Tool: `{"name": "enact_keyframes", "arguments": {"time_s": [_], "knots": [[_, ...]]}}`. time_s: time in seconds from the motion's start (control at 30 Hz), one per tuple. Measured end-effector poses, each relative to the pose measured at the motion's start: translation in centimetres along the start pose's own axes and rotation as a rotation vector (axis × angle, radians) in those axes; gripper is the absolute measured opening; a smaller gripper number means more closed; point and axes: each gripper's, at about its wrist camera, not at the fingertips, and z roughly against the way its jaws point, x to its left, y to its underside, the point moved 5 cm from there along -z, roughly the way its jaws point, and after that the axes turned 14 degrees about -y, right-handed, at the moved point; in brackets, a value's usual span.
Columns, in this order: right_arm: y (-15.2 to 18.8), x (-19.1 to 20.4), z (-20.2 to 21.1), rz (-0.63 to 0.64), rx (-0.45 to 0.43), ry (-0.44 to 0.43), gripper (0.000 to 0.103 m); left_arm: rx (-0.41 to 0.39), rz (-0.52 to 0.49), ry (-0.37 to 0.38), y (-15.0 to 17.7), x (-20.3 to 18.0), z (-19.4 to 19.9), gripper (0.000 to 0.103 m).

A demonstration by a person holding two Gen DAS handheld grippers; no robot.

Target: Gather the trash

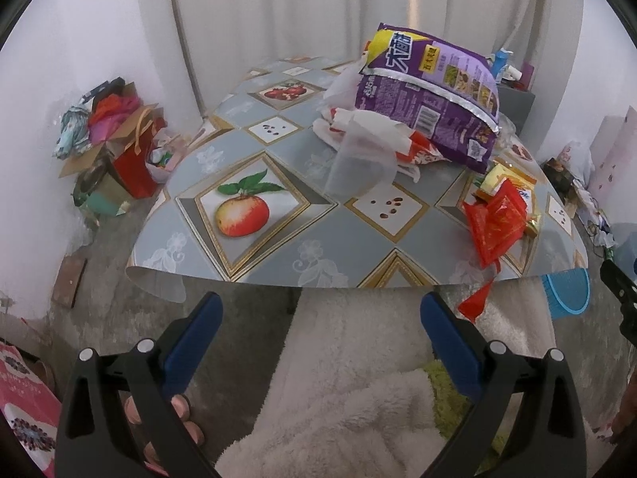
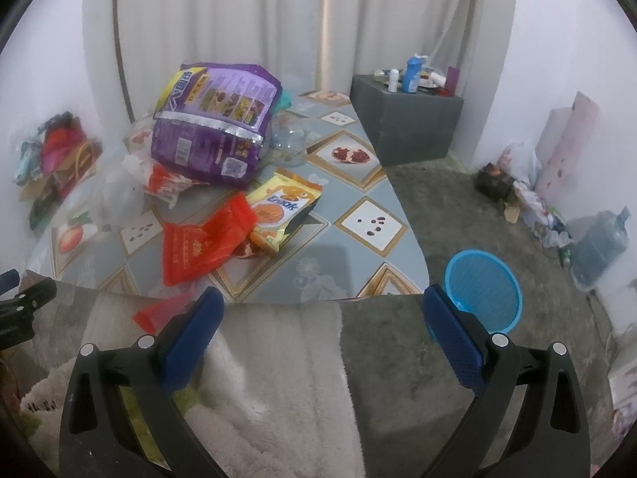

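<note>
A: Where is the trash located?

B: It is spread over the table (image 2: pixel 326 263), which is covered with a fruit-patterned cloth. A red plastic wrapper (image 2: pixel 199 247) lies near the front edge, and one strip of it is draped over that edge. A yellow biscuit packet (image 2: pixel 284 207) is partly overlapped by it on the far side. A large purple snack bag (image 2: pixel 215 127) is propped up toward the back, resting on a red-and-white plastic bag (image 1: pixel 398 143). A clear plastic cup (image 1: pixel 354 167) lies on its side toward the table's middle, touching that bag.

A: Where is the bin?

B: A blue wastebasket (image 2: pixel 483 290) stands on the floor just beside the table's front right corner.

A: What is the state of the grippers?

B: The left gripper (image 1: pixel 320 342) is held below the front edge, jaws spread wide, with nothing between them. The right gripper (image 2: pixel 322 338) is likewise spread apart and unloaded, positioned near the front edge, close to the wastebasket.

A: Anything further?

B: A grey cabinet (image 2: pixel 406 119) with bottles on top is seen behind the table.
</note>
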Motion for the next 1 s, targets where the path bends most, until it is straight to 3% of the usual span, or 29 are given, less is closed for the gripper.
{"name": "enact_keyframes", "arguments": {"time_s": [0.27,1.0], "knots": [[-0.03,-0.31,0.21,-0.009,-0.003,0.003,0.095,-0.041,0.003,-0.007,-0.79,0.08,0.79,0.098],[0.43,-0.10,0.04,-0.001,0.010,-0.003,0.095,-0.020,-0.022,-0.010,-0.63,-0.53,0.36,0.098]]}}
